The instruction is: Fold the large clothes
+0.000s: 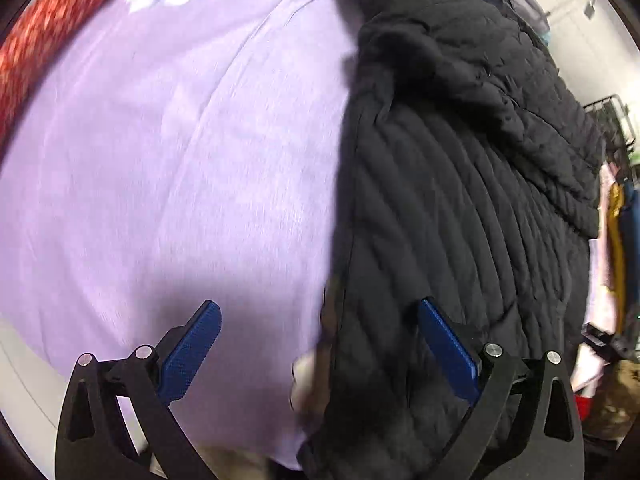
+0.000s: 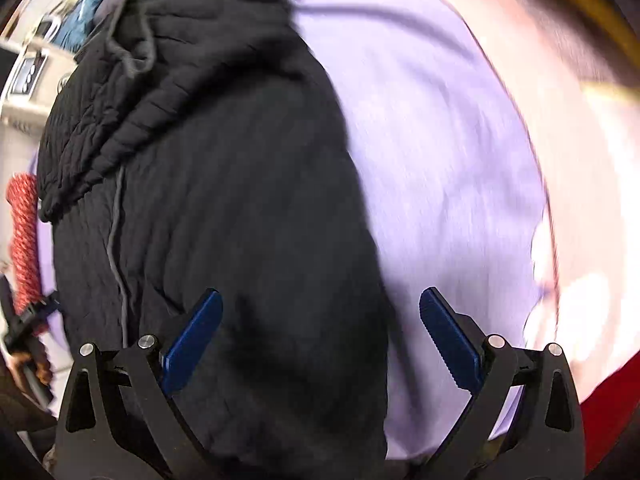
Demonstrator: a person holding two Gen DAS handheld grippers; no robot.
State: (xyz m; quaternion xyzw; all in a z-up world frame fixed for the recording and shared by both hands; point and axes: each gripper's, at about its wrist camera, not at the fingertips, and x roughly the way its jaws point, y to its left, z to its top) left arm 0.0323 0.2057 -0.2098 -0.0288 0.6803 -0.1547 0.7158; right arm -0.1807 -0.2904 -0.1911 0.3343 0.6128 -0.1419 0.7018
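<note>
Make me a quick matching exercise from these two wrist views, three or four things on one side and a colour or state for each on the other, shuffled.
Things:
1. quilted jacket
2. bed sheet
3. left hand-held gripper
4. patterned fabric at the sheet's far edge

Colour or state:
A. lilac
B. red
C. black
D. open, holding nothing

Pairs: 1-C, 2-A, 3-D, 4-B
</note>
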